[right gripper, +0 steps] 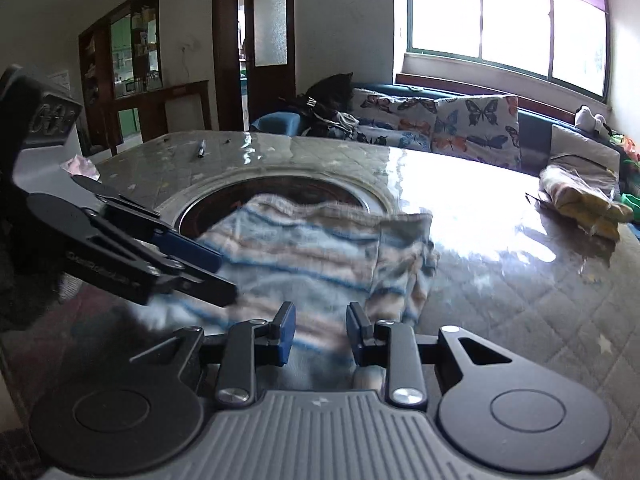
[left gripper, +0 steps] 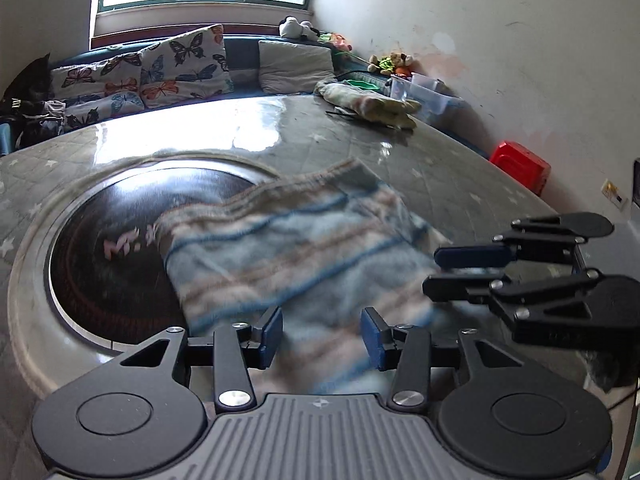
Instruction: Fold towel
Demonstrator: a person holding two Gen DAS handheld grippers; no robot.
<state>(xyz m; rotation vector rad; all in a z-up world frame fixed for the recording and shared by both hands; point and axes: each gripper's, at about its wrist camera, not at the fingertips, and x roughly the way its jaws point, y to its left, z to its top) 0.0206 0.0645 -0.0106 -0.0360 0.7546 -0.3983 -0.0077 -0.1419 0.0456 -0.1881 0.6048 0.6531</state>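
The striped towel (left gripper: pixel 296 248) is lying across the middle of the left wrist frame, draped partly over the dark round inset (left gripper: pixel 108 248) of the table (left gripper: pixel 440 160) and partly over the quilted cloth. In the right wrist view its right side is showing a doubled layer with an edge running down the frame, so it looks to be lying at least partly folded; how many folds it holds cannot be told through the motion blur.

The left gripper (left gripper: pixel 322 338) is sitting at the lower centre of its frame with its jaws standing apart and nothing between them, the towel's near edge lying just beyond. The right gripper (right gripper: pixel 320 334) is likewise gaping at the lower centre of its own frame, over the near edge, holding nothing.

The towel is looking soft, light and limp: it is likely to sag and bunch rather than hold a shape, and the glossy surface beneath may be letting it slide. Corners or a hemmed edge, pinched through all layers, look the soundest places to take hold.
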